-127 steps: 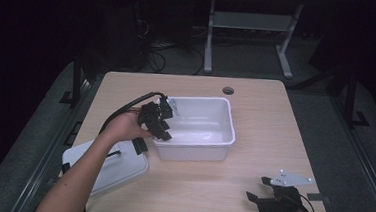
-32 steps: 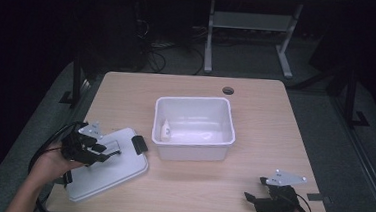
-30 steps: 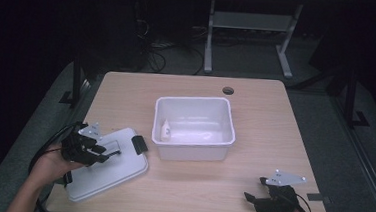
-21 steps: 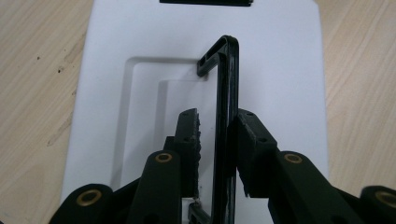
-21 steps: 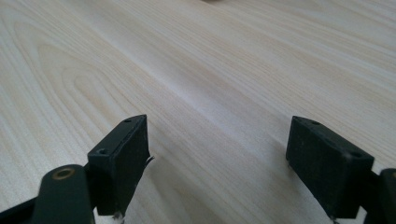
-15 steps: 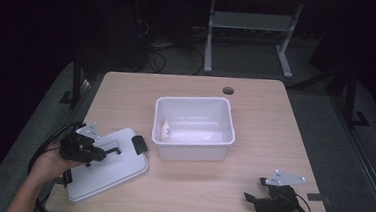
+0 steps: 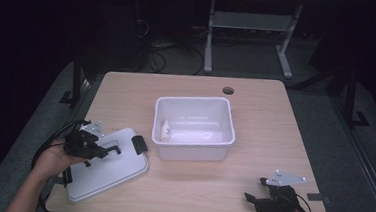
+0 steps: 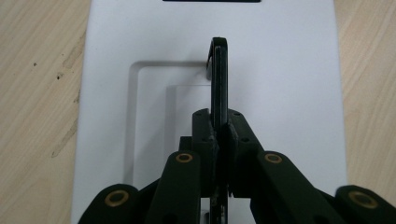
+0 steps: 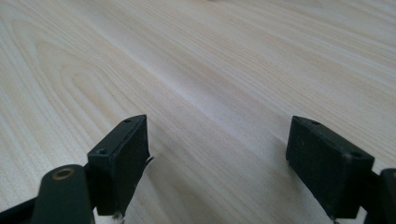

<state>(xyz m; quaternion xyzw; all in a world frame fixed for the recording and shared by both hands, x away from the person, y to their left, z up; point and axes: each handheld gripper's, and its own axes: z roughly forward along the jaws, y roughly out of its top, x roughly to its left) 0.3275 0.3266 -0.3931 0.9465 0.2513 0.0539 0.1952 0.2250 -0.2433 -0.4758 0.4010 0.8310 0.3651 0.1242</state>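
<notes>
From above, a white lid (image 7: pixel 105 168) was seen lying flat at the table's (image 7: pixel 274 127) left front, while up close its black handle (image 8: pixel 218 79) was pinched by the just-closed left gripper (image 8: pixel 218 133), and the right gripper (image 9: pixel 217 163) was held wide open over bare wood.

We see the tub (image 7: pixel 194 129) at the middle of the table (image 7: pixel 257 96), a small bottle (image 7: pixel 165 130) inside it at its left wall. The lid (image 7: pixel 106 168) lies flat on the table, left of the tub and nearer us, its handle (image 8: pixel 218 74) upright. Behind the tub, a hole (image 7: pixel 227 90) sits near the table's far edge.
</notes>
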